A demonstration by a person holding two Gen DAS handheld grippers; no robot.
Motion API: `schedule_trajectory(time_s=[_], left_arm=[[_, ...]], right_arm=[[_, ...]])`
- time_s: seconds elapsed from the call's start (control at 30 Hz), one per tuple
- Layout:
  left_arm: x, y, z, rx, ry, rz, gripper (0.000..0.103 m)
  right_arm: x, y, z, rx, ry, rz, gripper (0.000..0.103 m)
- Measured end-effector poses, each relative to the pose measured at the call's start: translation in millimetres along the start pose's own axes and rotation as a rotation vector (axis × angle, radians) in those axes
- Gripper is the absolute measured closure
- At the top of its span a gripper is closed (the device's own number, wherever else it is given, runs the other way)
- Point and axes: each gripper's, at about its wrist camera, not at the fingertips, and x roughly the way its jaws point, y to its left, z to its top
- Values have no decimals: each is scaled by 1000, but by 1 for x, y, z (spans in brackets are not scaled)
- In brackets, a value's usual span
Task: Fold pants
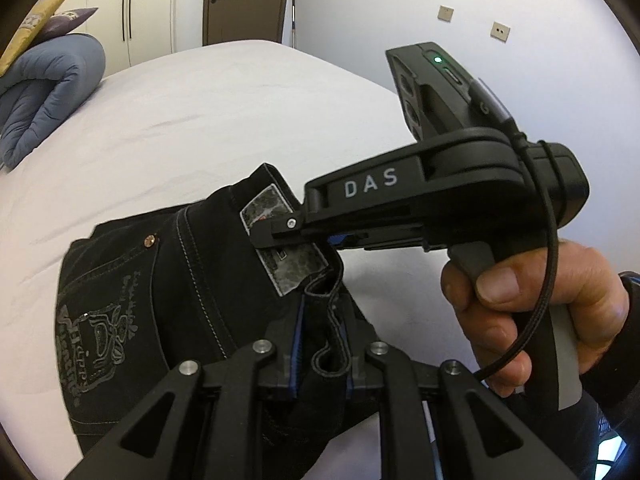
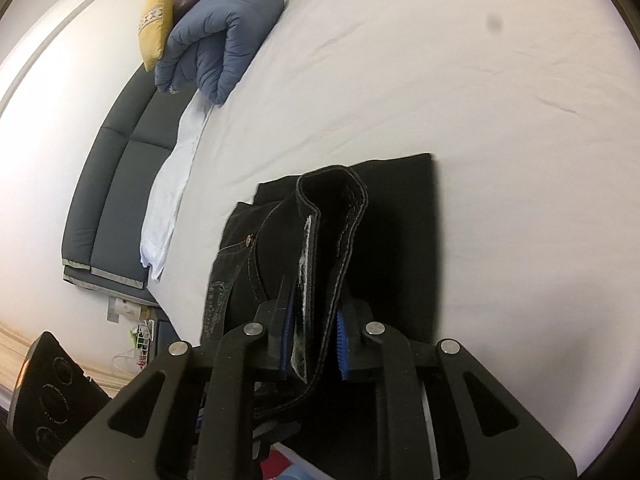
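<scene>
Black jeans with a silver embroidered back pocket lie partly folded on the white bed. My left gripper is shut on the waistband edge at the bottom of the left wrist view. My right gripper comes in from the right there, held by a hand, and is shut on the waistband at its grey label. In the right wrist view my right gripper pinches the doubled waistband, lifted above the rest of the jeans lying flat on the bed.
A folded blue quilt with a yellow and a purple pillow sits at the head of the bed; it also shows in the right wrist view. A dark padded headboard lies beyond. A door and wardrobes stand behind.
</scene>
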Motion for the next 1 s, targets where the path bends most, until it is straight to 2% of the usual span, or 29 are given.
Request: schedule_trajectory(time_s=[0.17, 0.27, 0.43, 0.53, 0.63, 0.73, 0.8, 0.87, 0.93, 1.0], left_arm=[[22, -1, -6, -35, 47, -19, 85], [24, -1, -3, -34, 43, -25, 85], [35, 5, -6, -53, 61, -50, 82], [40, 12, -7, -71, 60, -98, 68], [34, 22, -5, -99, 54, -155, 38], [17, 29, -4, -124, 40, -185, 35], [-4, 38, -4, -130, 16, -170, 28], [-25, 56, -4, -153, -10, -145, 27], [-44, 80, -2, -182, -48, -106, 27], [-53, 106, -2, -215, -65, -51, 27]], right_arm=[[9, -26, 0, 26, -11, 6, 87], [1, -31, 2, 46, -43, 20, 87], [9, -36, 5, 29, -16, -16, 87], [14, -51, 0, 55, -34, 32, 88], [9, -57, -4, 74, -60, 59, 87], [1, -58, -6, 95, -61, 51, 85], [-14, -63, -5, 120, -96, 9, 85], [-32, -67, -3, 155, -144, -26, 85], [-51, -61, -3, 162, -189, 15, 85], [-57, -41, -2, 121, -194, 89, 85]])
